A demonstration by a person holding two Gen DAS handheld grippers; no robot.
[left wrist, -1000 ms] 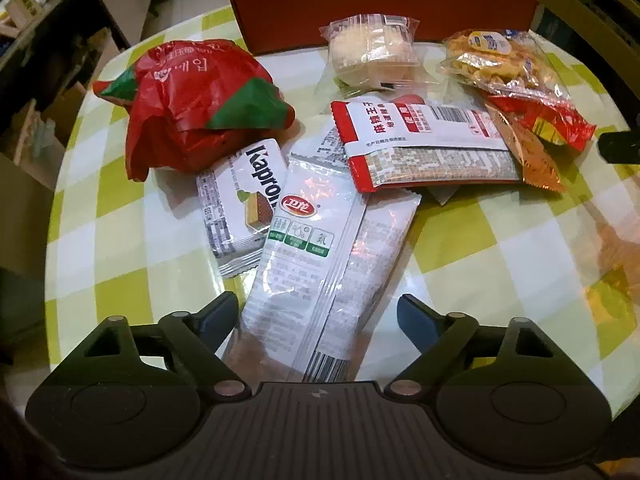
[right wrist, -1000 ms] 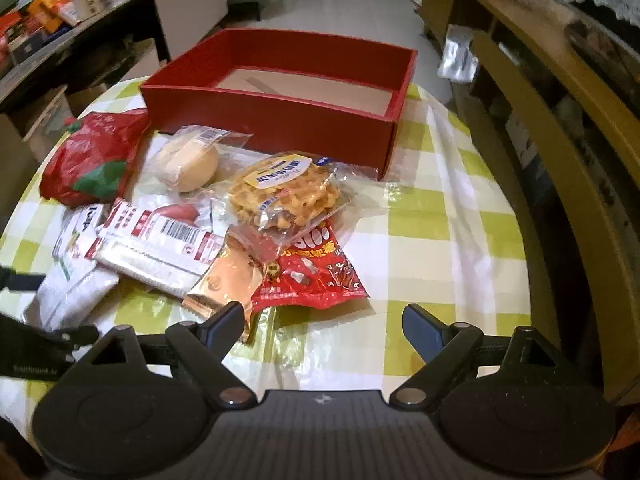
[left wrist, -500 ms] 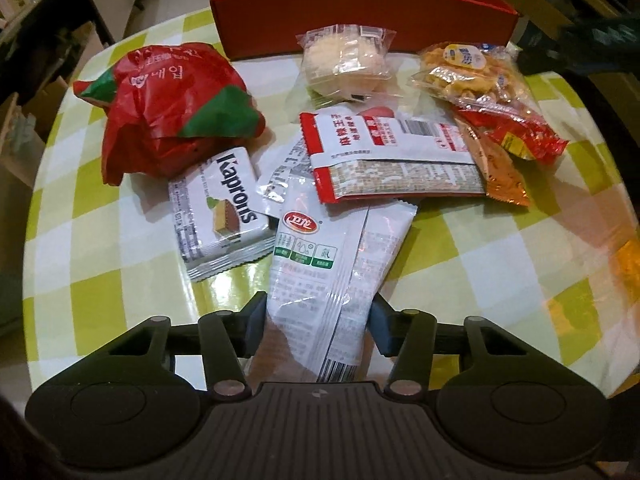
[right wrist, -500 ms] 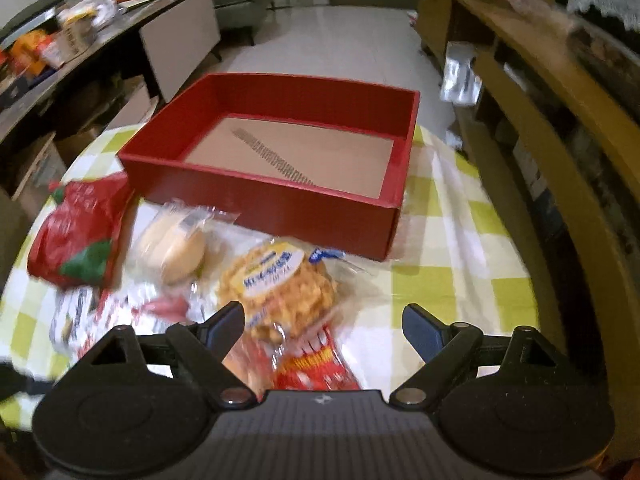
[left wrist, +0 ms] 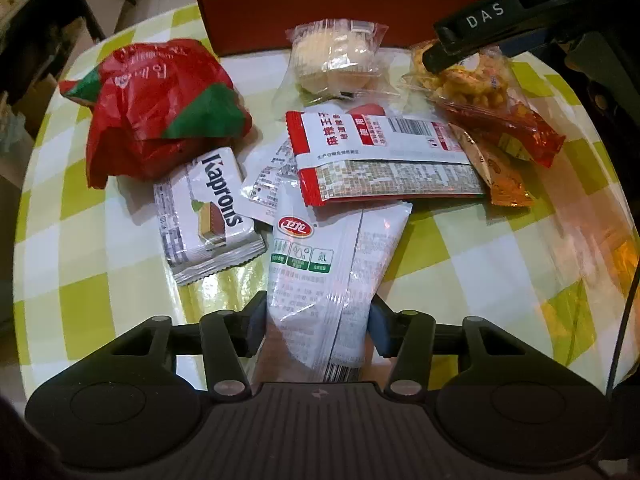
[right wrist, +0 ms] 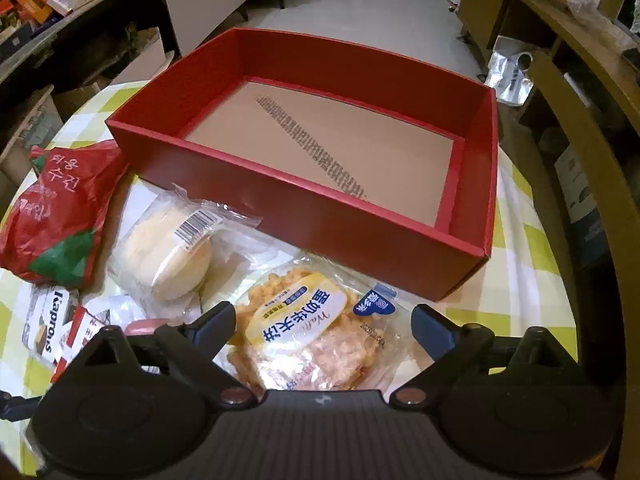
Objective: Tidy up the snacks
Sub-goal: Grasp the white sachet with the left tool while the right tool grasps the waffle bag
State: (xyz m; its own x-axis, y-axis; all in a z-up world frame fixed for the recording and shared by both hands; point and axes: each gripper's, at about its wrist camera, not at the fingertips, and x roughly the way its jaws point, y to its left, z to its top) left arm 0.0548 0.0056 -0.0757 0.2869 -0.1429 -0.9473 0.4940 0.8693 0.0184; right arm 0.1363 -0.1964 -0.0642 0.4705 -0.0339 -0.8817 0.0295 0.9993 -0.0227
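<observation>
Checked yellow-and-white tablecloth (left wrist: 460,248) carries every snack; the red box (right wrist: 320,224) at the far side holds nothing. Left gripper (left wrist: 316,322) clamps the near white packet (left wrist: 320,264); right gripper (right wrist: 324,320) straddles the waffle pack (right wrist: 304,332), jaws wide.

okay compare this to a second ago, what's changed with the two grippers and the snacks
The left gripper closed its open jaws onto the long white snack pouch and now grips it. The right gripper, jaws open, moved forward from the red packet to straddle the waffle pack, close to the red box. The bun, the Kaprons wafer and the red-green bag lie where they were; the box is empty as before.
</observation>
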